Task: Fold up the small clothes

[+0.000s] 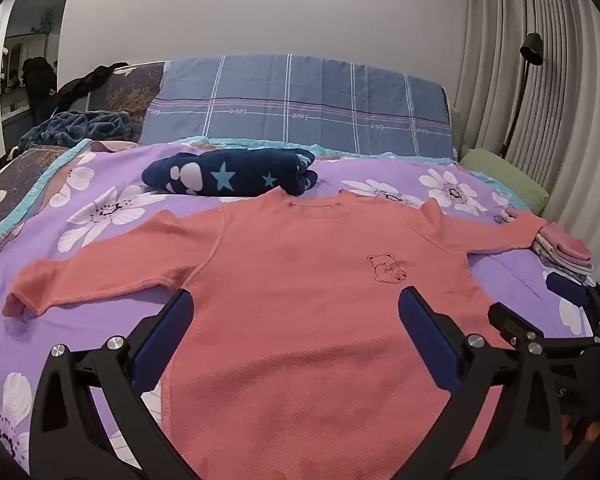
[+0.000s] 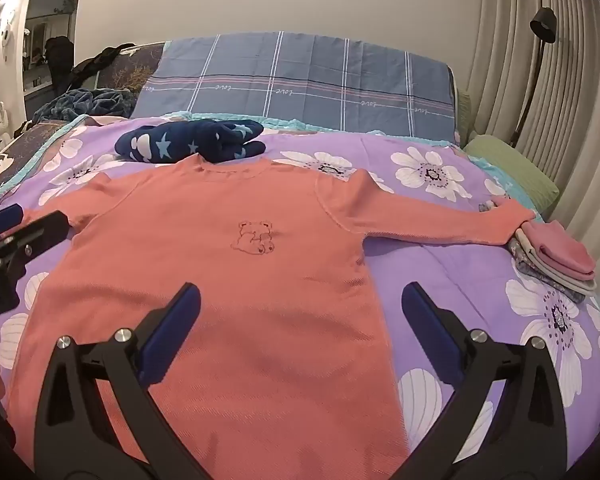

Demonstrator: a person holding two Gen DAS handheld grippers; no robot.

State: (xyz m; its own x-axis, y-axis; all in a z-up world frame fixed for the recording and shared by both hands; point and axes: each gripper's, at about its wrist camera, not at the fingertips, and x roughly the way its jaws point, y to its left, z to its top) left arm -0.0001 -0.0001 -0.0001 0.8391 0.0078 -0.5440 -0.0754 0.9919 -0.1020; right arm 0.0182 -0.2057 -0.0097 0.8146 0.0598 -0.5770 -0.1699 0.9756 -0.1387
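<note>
A salmon-pink long-sleeved top (image 1: 300, 300) with a small bear outline on the chest lies flat, front up, sleeves spread, on the purple flowered bedspread (image 1: 100, 320); it also shows in the right wrist view (image 2: 220, 280). My left gripper (image 1: 296, 304) is open and empty, hovering over the top's lower body. My right gripper (image 2: 300, 300) is open and empty over the top's lower right side. The right gripper also shows at the right edge of the left wrist view (image 1: 540, 320), and the left gripper at the left edge of the right wrist view (image 2: 16, 228).
A folded navy garment with stars (image 1: 232, 176) lies beyond the collar. A stack of folded small clothes, pink on top (image 2: 556, 264), sits under the right sleeve's cuff. A blue plaid pillow (image 1: 300, 104), a green cushion (image 2: 508, 168), a floor lamp (image 2: 540, 40) and curtains are behind.
</note>
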